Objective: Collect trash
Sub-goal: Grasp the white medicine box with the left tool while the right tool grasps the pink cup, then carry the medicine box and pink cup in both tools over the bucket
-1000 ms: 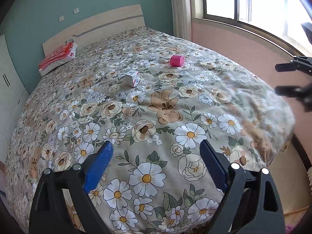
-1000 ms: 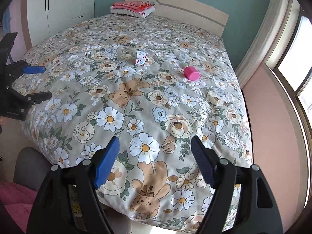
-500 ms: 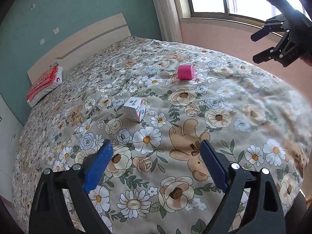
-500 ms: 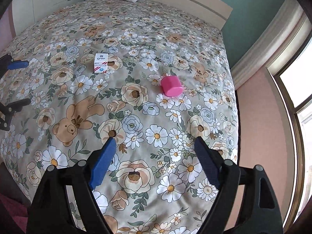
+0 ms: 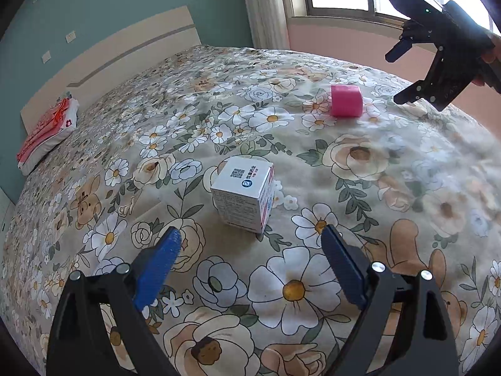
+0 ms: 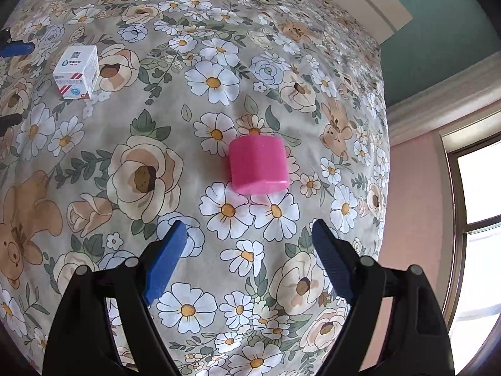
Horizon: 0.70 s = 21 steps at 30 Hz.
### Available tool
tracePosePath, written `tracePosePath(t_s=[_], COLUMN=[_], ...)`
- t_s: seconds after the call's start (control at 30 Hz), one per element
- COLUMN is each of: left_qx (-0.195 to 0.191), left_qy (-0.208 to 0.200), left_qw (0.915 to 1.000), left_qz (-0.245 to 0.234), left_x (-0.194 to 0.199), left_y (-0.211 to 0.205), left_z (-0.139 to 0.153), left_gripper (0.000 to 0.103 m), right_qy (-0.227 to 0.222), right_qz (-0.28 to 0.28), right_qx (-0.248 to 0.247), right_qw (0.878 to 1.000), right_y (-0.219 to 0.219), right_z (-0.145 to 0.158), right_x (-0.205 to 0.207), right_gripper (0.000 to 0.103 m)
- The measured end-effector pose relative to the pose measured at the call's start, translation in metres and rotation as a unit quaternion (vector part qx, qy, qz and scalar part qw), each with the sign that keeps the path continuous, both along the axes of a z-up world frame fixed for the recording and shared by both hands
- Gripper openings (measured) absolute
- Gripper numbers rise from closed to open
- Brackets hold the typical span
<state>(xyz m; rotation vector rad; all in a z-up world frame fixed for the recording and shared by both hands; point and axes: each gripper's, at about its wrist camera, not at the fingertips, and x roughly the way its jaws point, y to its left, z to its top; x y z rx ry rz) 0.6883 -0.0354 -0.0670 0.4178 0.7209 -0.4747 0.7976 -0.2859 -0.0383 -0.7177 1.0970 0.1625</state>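
A bed (image 5: 360, 163) fills both views, covered with a floral spread printed with bears; its pale headboard (image 5: 125, 53) stands at the far side against a green wall. A folded pink-and-white pile (image 5: 47, 131) lies at the far left by the headboard.

Two pieces of trash sit on the spread, well apart. A white box (image 5: 242, 197), closed, with a printed code on its top face, stands just beyond the left gripper (image 5: 250, 247); what is inside cannot be told. A pink cup (image 6: 258, 164) lies on its side farther right, just ahead of the right gripper (image 6: 249, 238); in the left view it shows as a pink shape (image 5: 346, 100) near the window side. Its mouth is not plainly shown, so its contents cannot be told.

The left gripper's jaws stand wide, with nothing between them, above the spread. The right gripper's jaws are also wide and empty, the cup lying beyond their tips.
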Motion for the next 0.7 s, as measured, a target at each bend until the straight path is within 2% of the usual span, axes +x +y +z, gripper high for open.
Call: tracePosePath(t_s=[0.13, 0.23, 0.3, 0.43, 0.5, 0.53, 0.57, 0.6, 0.63, 0.7], left_qx=[0.008, -0.001, -0.013, -0.043, -0.048, -0.051, -0.053, -0.054, -0.059, -0.080], left_qy=[-0.004, -0.003, 0.004, 0.028, 0.031, 0.032, 0.041, 0.051, 0.056, 0.064], left_qw=[0.9999, 0.9999, 0.9998, 0.9985, 0.9983, 0.9982, 0.9978, 0.9971, 0.9964, 0.9943], left_qz=[-0.007, -0.013, -0.014, -0.021, -0.014, -0.004, 0.007, 0.015, 0.024, 0.029], left_x=[0.029, 0.046, 0.056, 0.070, 0.078, 0.081, 0.086, 0.089, 0.091, 0.089], left_y=[-0.007, -0.011, -0.013, -0.020, -0.023, -0.023, -0.022, -0.022, -0.019, -0.015], left_z=[-0.013, -0.022, -0.027, -0.038, -0.041, -0.043, -0.046, -0.048, -0.049, -0.047], left_gripper=[0.092, 0.092, 0.092, 0.092, 0.091, 0.082, 0.061, 0.051, 0.047, 0.046], right_qy=[0.013, 0.023, 0.033, 0.057, 0.057, 0.055, 0.056, 0.062, 0.061, 0.049], right_qz=[-0.016, -0.022, -0.024, -0.029, -0.038, -0.053, -0.067, -0.076, -0.084, -0.089], right_qx=[-0.017, -0.033, -0.025, -0.046, -0.029, -0.009, 0.016, 0.039, 0.053, 0.059], right_qw=[1.000, 0.999, 0.999, 0.997, 0.997, 0.997, 0.996, 0.994, 0.993, 0.993], right_y=[-0.002, -0.004, -0.007, -0.006, -0.009, -0.013, -0.017, -0.020, -0.021, -0.023], right_z=[-0.027, -0.046, -0.055, -0.082, -0.086, -0.085, -0.085, -0.084, -0.084, -0.083], right_x=[0.051, 0.081, 0.096, 0.116, 0.121, 0.125, 0.127, 0.127, 0.127, 0.124], right_gripper=[0.081, 0.081, 0.081, 0.081, 0.081, 0.080, 0.073, 0.066, 0.066, 0.066])
